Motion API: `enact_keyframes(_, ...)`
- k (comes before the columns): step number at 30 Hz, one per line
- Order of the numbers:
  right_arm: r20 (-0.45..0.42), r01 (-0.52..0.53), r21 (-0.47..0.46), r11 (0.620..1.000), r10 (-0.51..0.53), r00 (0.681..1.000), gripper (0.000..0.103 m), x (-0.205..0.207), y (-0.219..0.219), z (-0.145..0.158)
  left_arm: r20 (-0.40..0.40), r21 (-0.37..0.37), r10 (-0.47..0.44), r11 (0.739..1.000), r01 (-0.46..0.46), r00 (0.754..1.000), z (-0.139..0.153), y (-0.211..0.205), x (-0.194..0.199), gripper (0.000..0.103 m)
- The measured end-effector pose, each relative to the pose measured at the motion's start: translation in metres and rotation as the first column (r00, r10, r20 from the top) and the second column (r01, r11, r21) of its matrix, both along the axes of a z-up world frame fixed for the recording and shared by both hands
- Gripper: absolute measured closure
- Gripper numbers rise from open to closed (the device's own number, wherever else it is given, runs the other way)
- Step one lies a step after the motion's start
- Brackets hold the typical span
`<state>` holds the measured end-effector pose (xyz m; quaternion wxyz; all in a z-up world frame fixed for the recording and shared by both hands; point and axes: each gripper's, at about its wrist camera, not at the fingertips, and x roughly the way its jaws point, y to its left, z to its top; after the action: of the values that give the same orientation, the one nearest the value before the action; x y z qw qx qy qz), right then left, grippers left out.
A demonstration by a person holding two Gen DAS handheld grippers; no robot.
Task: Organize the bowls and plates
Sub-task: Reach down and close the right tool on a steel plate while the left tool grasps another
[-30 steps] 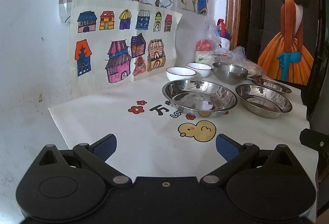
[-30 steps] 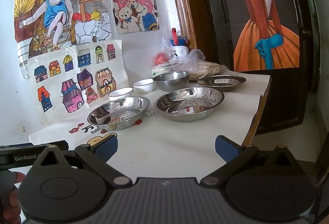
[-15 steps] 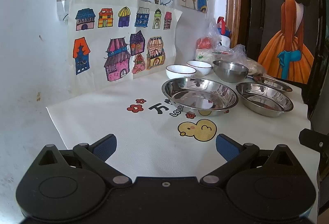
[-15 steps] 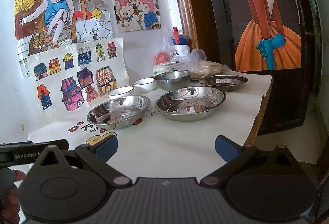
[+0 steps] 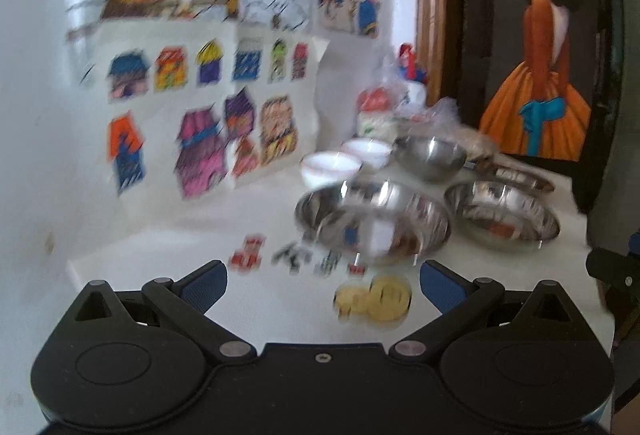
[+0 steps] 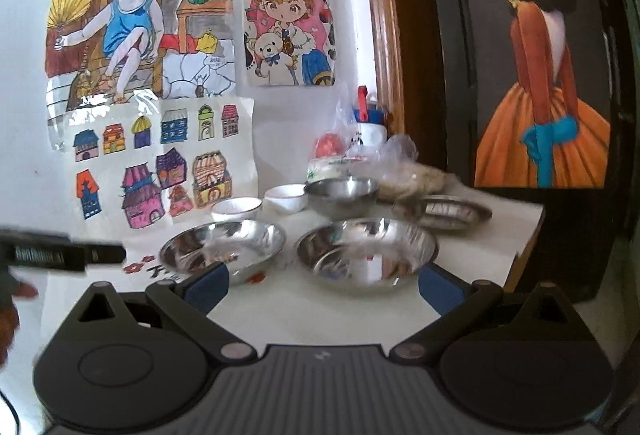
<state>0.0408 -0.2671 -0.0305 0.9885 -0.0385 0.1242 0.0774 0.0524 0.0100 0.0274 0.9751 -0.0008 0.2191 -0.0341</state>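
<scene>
Two wide steel dishes sit mid-table: the left one [image 5: 374, 221] [image 6: 224, 245] and the right one [image 5: 502, 217] [image 6: 366, 249]. Behind them stand two white bowls [image 5: 332, 167] [image 6: 236, 209], [image 5: 368, 151] [image 6: 286, 197], a deeper steel bowl [image 5: 430, 155] [image 6: 342, 195] and a flat steel plate [image 5: 516, 175] [image 6: 452, 211]. My left gripper [image 5: 323, 281] is open and empty, short of the left dish. My right gripper [image 6: 323, 281] is open and empty, just short of the right dish.
The table has a white printed cloth [image 5: 280, 299]. Plastic bags and a bottle [image 6: 370, 135] crowd the back corner by the wooden door frame. Drawings cover the wall on the left. The table's right edge [image 6: 528, 247] drops off near a dark door.
Both grippers have moved forward towards the dishes; the left view is blurred by motion. Both stay open and empty.
</scene>
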Motion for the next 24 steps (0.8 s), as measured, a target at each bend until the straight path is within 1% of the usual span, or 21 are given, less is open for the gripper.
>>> enact_keyframes(4,-0.059,-0.018,0.032,0.999,0.020,0.998,0.000,0.035,-0.024,0.017,0.021,-0.014,-0.115,0.993,0.116,0.993,0.028,-0.007,0.041,0.001)
enact_keyframes(7,-0.080,0.031,0.021,0.999,-0.030,0.996,0.000,0.057,-0.036,0.020,0.033,-0.006,-0.211,0.977,0.211,0.977,0.045,-0.023,0.076,0.001)
enact_keyframes(10,-0.124,0.066,0.045,0.997,-0.060,0.991,0.000,0.078,-0.049,0.019,0.008,0.004,-0.285,0.958,0.285,0.958,0.055,-0.046,0.114,0.001)
enact_keyframes(12,-0.138,0.081,0.062,0.995,-0.072,0.988,0.000,0.088,-0.058,0.015,-0.034,0.010,-0.332,0.943,0.333,0.943,0.056,-0.063,0.139,0.001)
enact_keyframes(15,-0.159,0.100,0.071,0.992,-0.087,0.983,0.000,0.100,-0.067,0.009,-0.082,0.001,-0.380,0.925,0.381,0.922,0.051,-0.086,0.168,0.001)
enact_keyframes(18,-0.185,0.108,0.076,0.991,-0.092,0.978,0.000,0.112,-0.072,0.006,-0.138,0.005,-0.433,0.899,0.438,0.891,0.042,-0.106,0.193,0.001)
enact_keyframes(21,-0.203,0.116,0.079,0.990,-0.098,0.974,0.000,0.119,-0.076,0.000,-0.182,0.031,-0.457,0.882,0.470,0.871,0.032,-0.121,0.211,0.001)
enact_keyframes(24,-0.229,0.119,0.091,0.989,-0.096,0.969,0.000,0.124,-0.080,-0.005,-0.218,0.039,-0.479,0.866,0.498,0.850,0.021,-0.130,0.225,0.001)
